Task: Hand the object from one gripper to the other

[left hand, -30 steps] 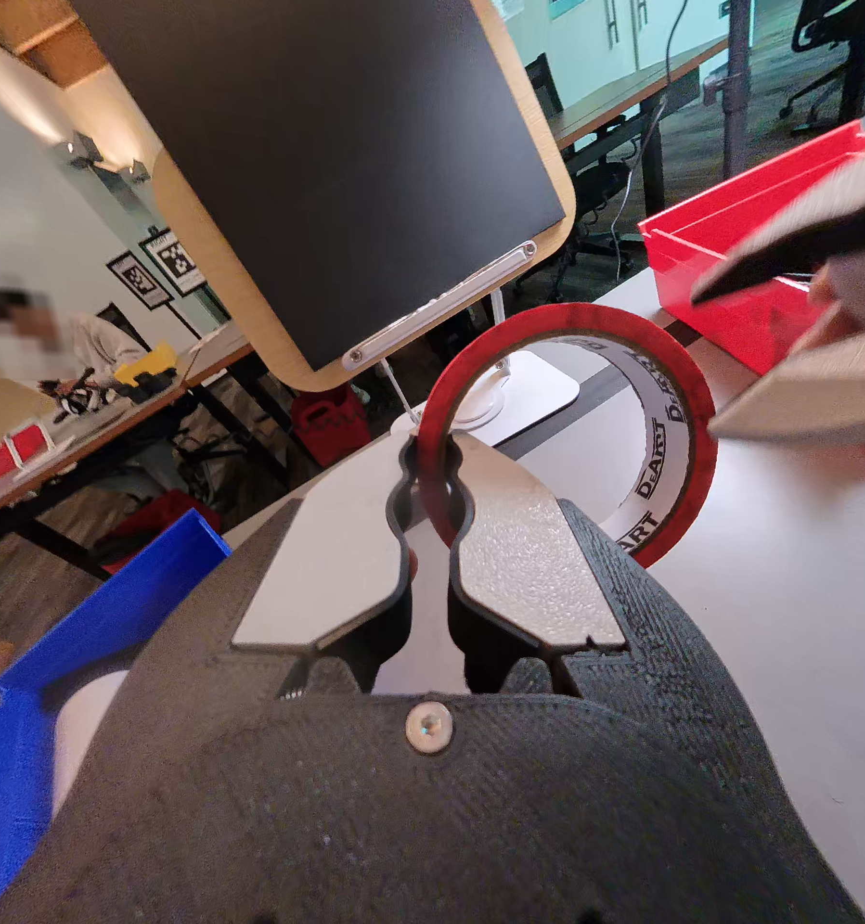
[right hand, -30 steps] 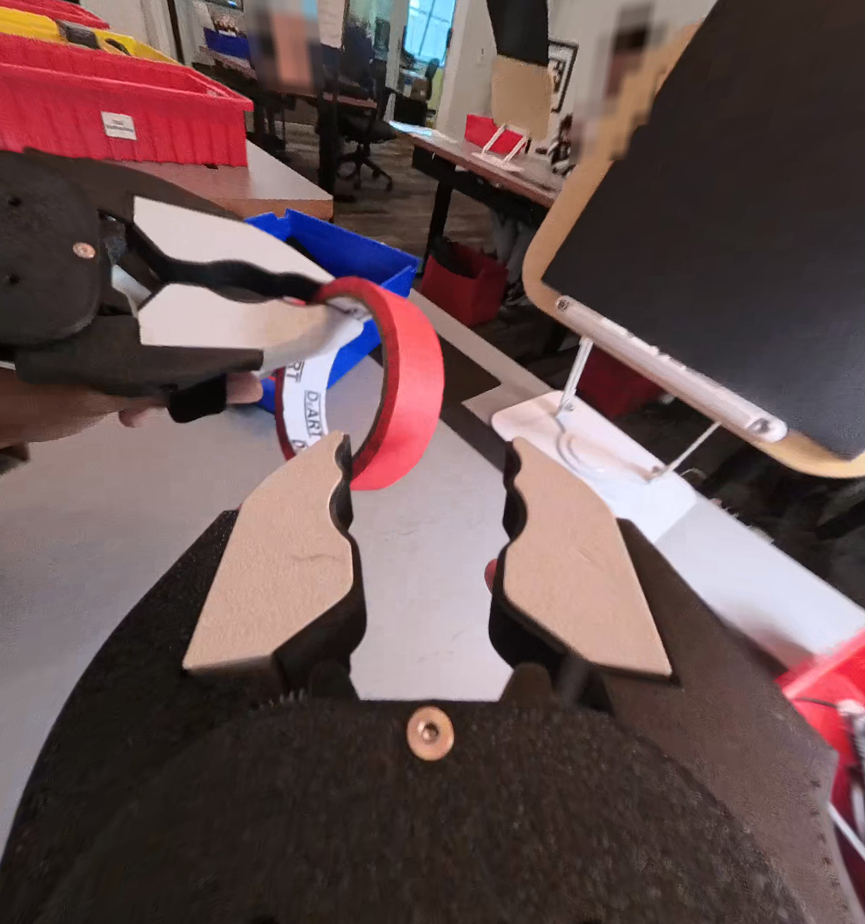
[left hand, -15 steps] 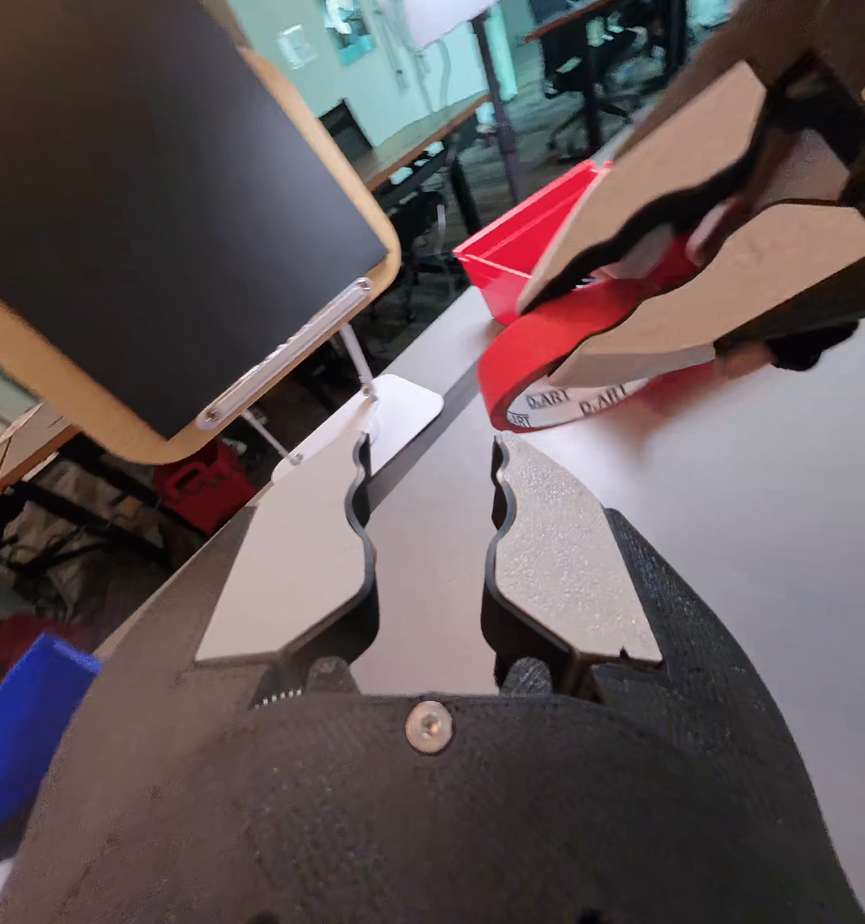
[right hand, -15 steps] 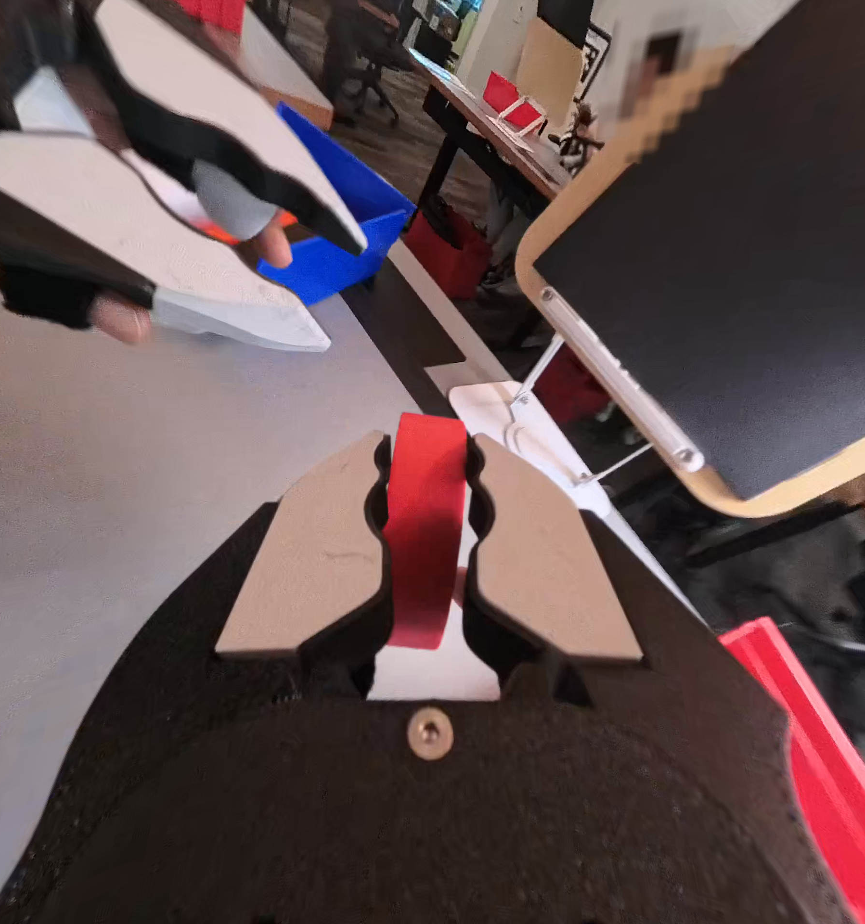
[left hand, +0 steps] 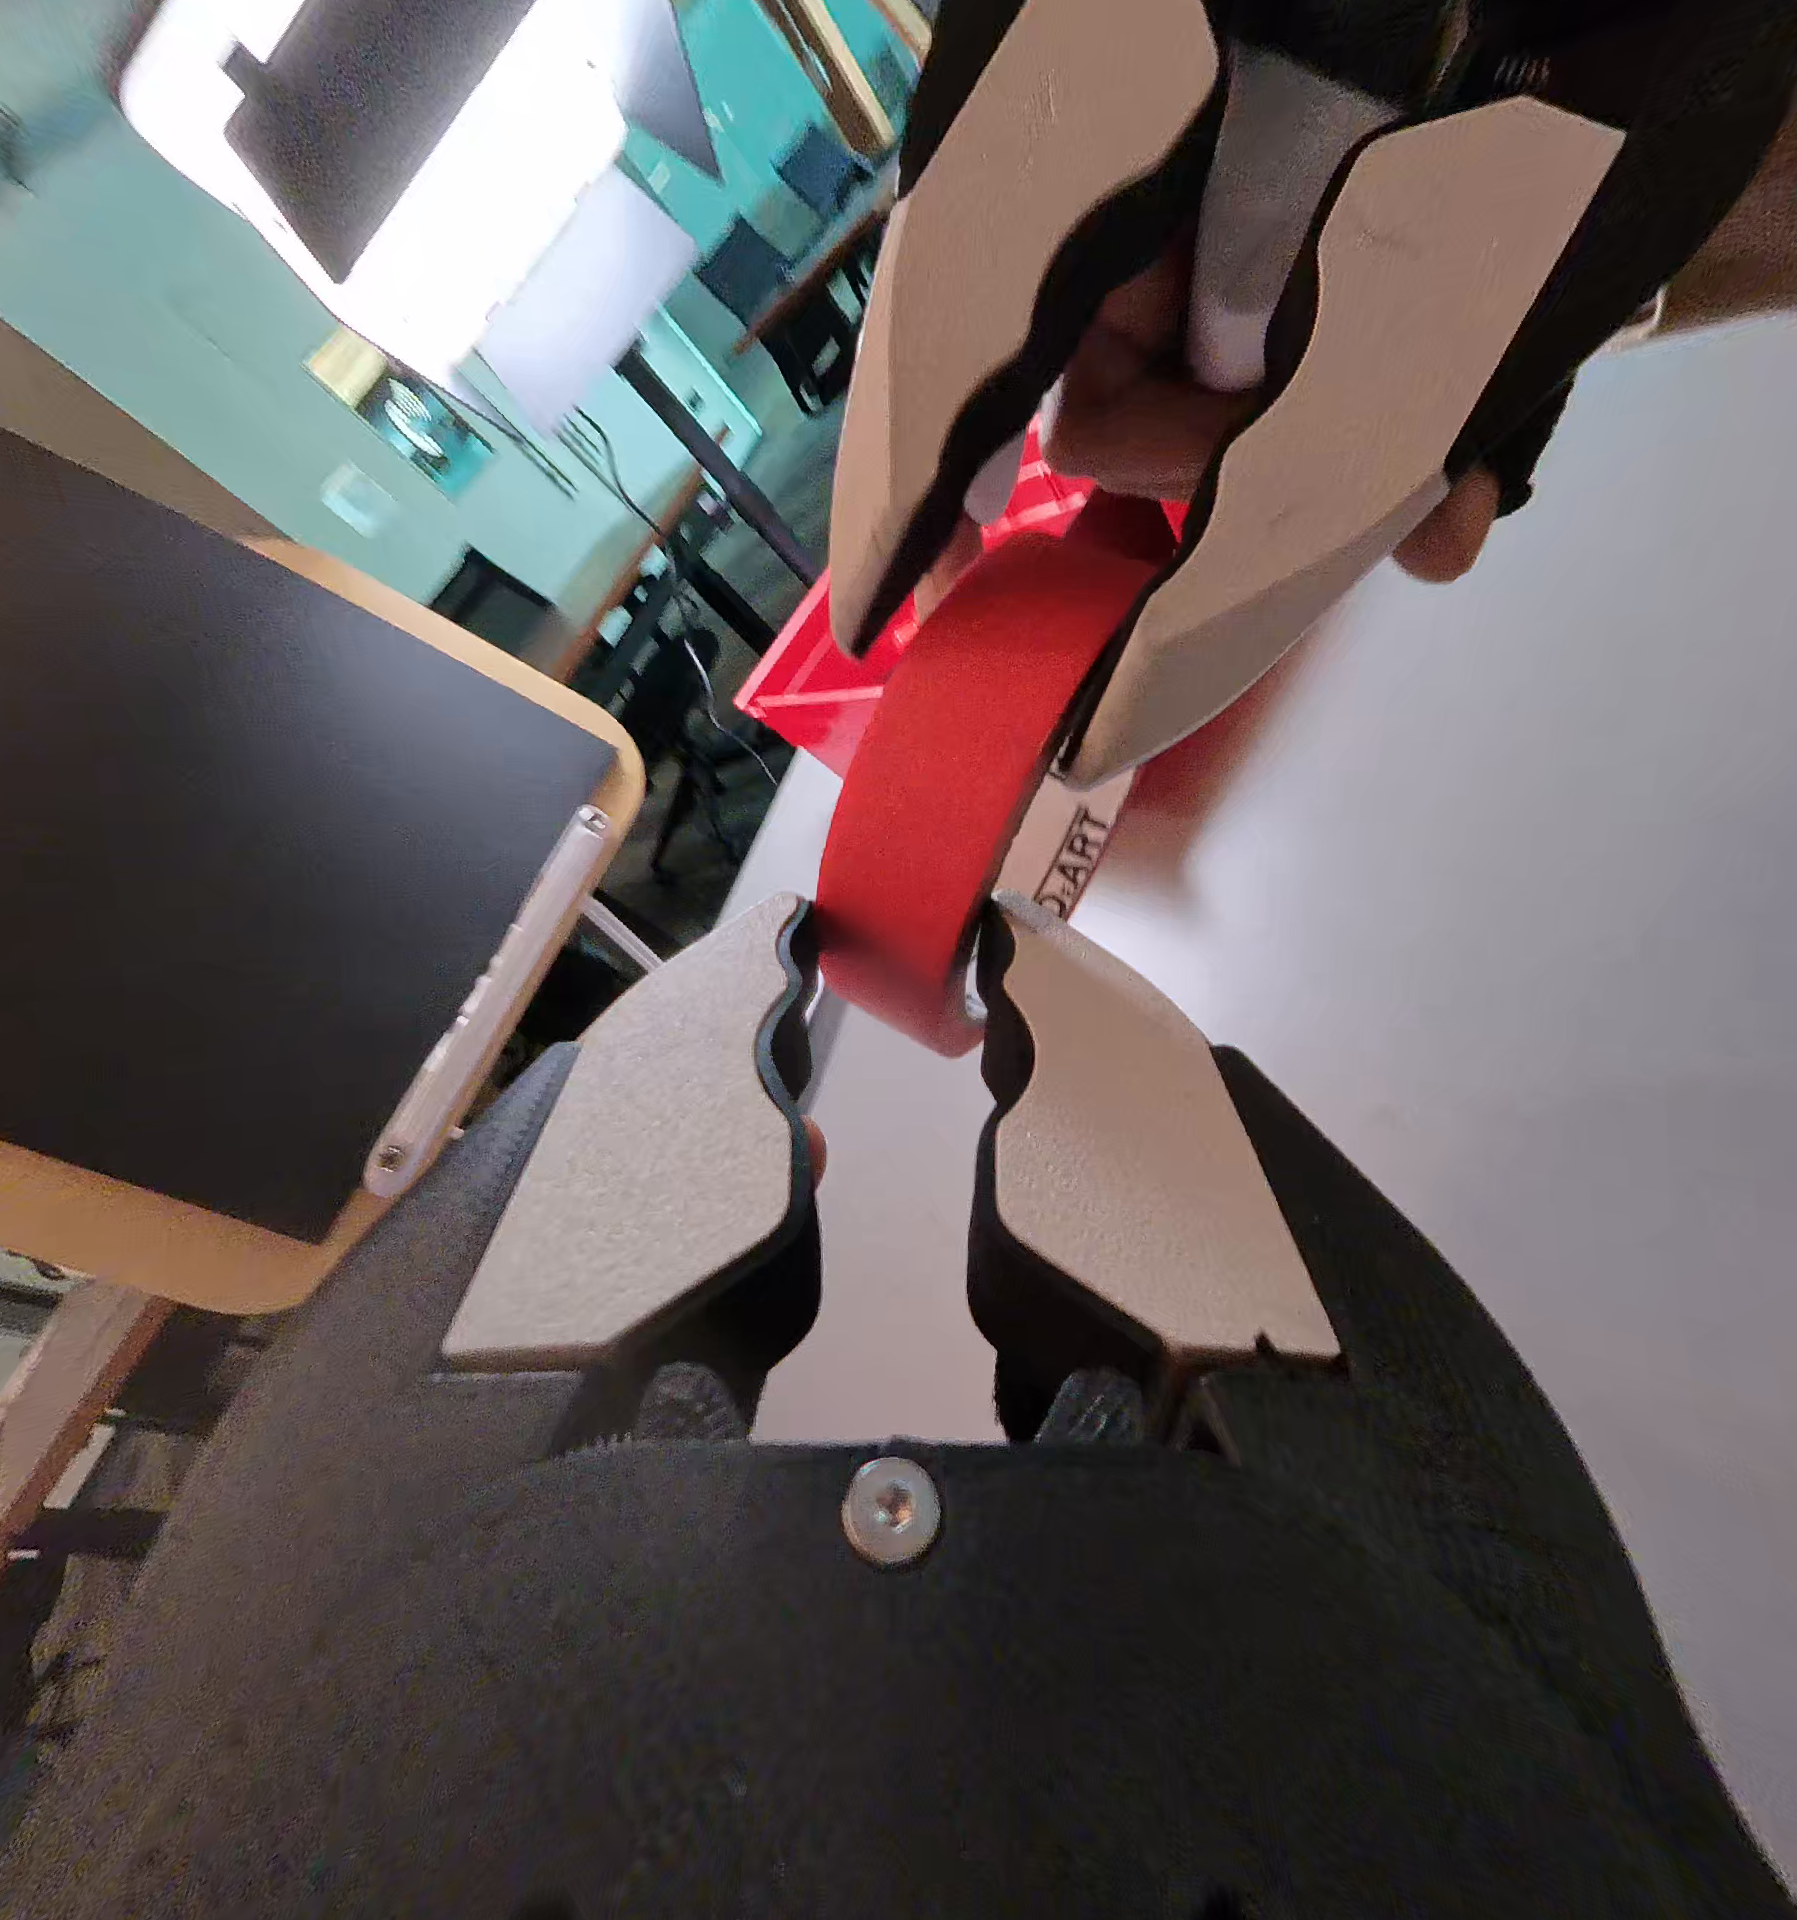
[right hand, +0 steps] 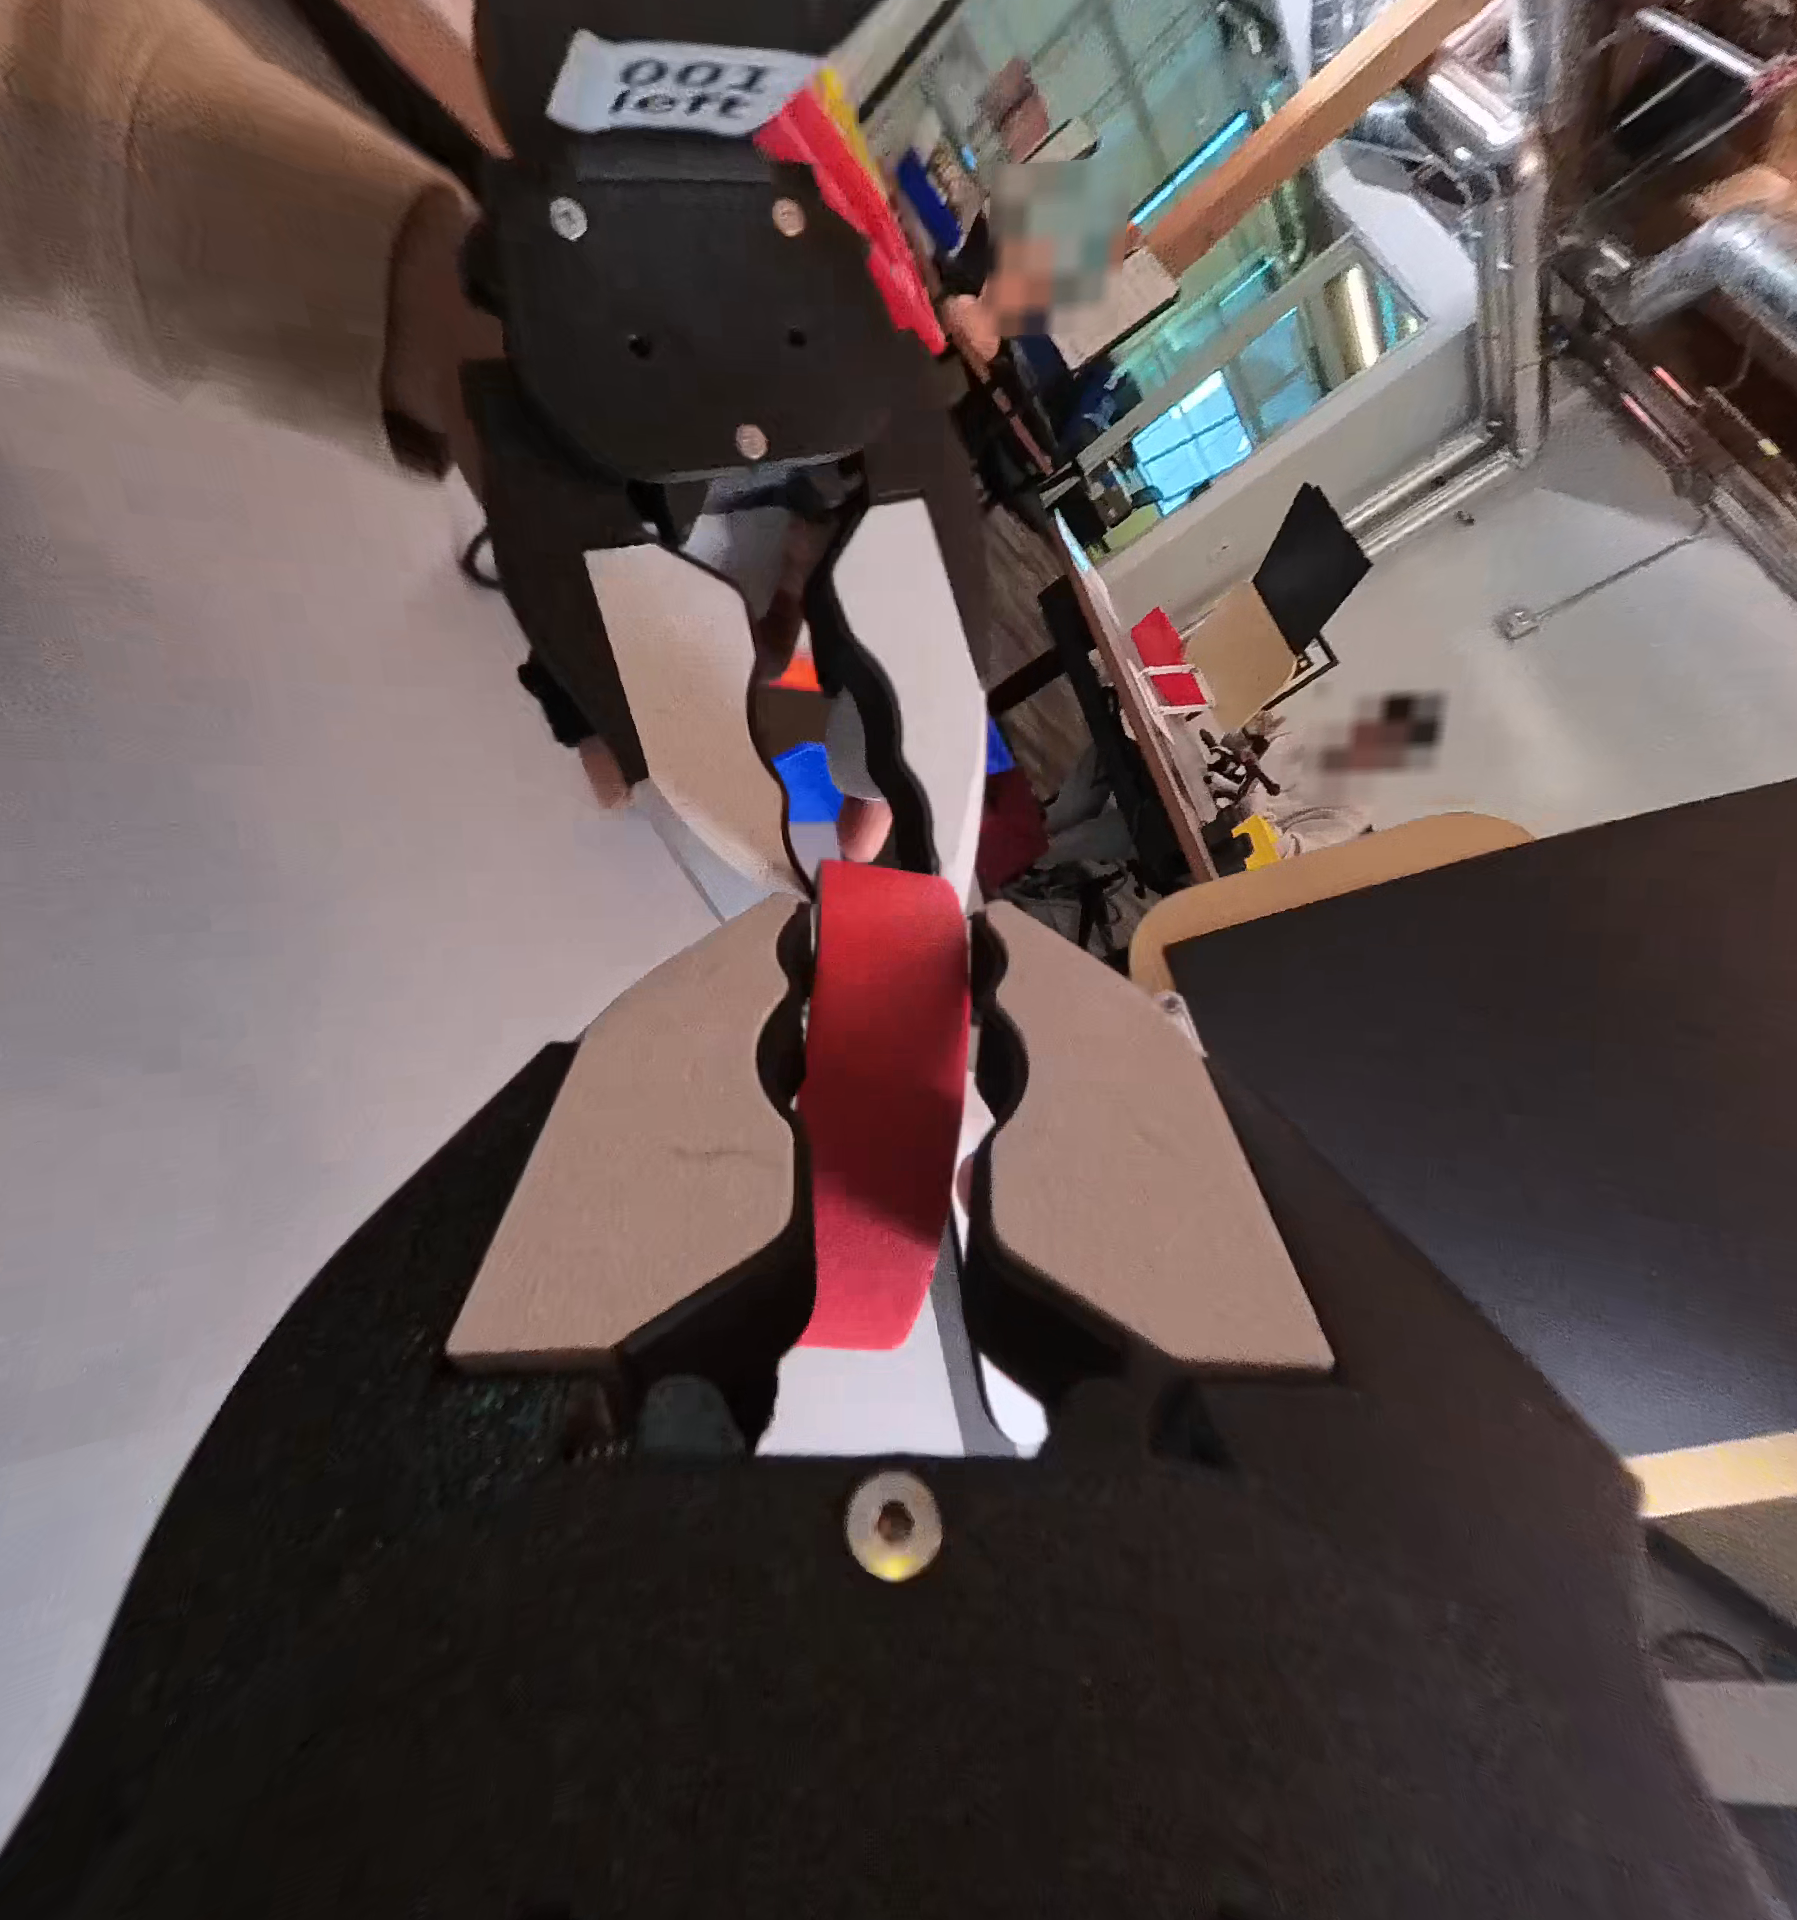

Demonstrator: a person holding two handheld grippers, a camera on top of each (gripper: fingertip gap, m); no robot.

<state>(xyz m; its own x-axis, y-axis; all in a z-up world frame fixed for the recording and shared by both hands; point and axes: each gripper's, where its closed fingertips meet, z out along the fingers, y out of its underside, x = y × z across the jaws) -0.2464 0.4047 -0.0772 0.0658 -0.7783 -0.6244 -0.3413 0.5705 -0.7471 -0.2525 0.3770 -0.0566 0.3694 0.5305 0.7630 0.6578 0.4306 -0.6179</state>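
**Desk:** What does the left gripper [left hand: 894,925] have?

**Photographer:** The red tape roll [left hand: 935,790], caught at the very tips. Its two fingers stand about a tape-width apart, each tip pressed against one flat side of the roll's near rim. The rest of the gap behind the tips is empty, with only the grey table [left hand: 1496,935] showing through it.

**Desk:** And the right gripper [right hand: 889,925]?

**Photographer:** Clenched on the same roll from the opposite end. In its own wrist view, the red band runs deep between the fingers, from the tips back nearly to the base, and both pads sit close against it.

**Desk:** So where is the roll relative to the two tools?

**Photographer:** Between them, held on edge and off the table, with the grippers pointing at each other, tip to tip. The left one has the end nearest itself and the right one has the far end.

**Desk:** Anything else close by?

**Photographer:** A red bin [left hand: 821,675] lies beyond the roll, behind the right gripper's tips. A black board [left hand: 198,831] with a pale wooden edge stands to the left of the left gripper.
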